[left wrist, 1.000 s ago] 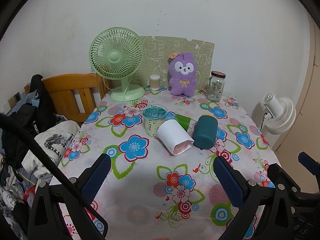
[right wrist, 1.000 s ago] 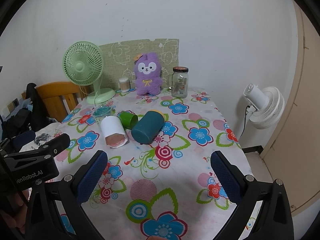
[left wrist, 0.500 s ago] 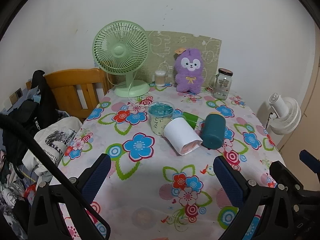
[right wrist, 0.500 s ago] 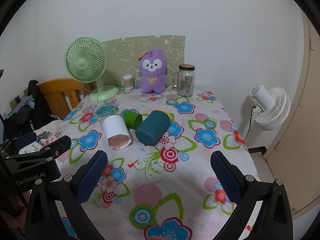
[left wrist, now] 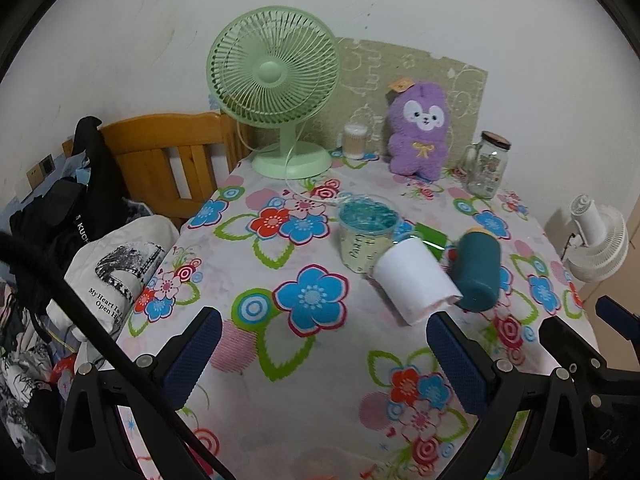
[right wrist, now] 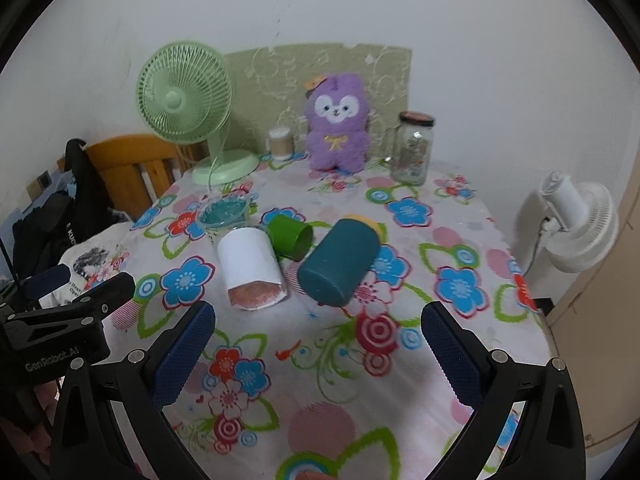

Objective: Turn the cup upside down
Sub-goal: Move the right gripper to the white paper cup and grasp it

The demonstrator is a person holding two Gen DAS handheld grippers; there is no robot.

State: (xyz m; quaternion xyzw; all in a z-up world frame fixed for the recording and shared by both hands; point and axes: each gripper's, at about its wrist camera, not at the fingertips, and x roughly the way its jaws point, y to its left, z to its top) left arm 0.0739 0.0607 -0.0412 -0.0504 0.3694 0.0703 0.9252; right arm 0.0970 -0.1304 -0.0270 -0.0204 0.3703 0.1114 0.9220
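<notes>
Three cups lie on their sides on the flowered tablecloth: a white paper cup (left wrist: pixel 416 280) (right wrist: pixel 252 268), a dark teal cup (left wrist: pixel 478 270) (right wrist: pixel 340 266) and a small green cup (left wrist: pixel 430 236) (right wrist: pixel 290 236) behind them. A clear plastic cup (left wrist: pixel 366 232) (right wrist: pixel 224 210) with blue contents stands upright beside the white cup. My left gripper (left wrist: pixel 322 354) is open and empty, short of the white cup. My right gripper (right wrist: pixel 318 348) is open and empty, just short of the teal cup.
At the back stand a green desk fan (left wrist: pixel 276 88), a cotton-swab jar (left wrist: pixel 354 142), a purple plush toy (left wrist: pixel 418 128) and a glass jar (left wrist: pixel 486 170). A wooden chair (left wrist: pixel 160 152) with bags is left of the table. A white fan (right wrist: pixel 576 228) stands right of it.
Both grippers have moved forward toward the cups, which now look larger and closer. The left gripper has also shifted left. The cups have not moved.
</notes>
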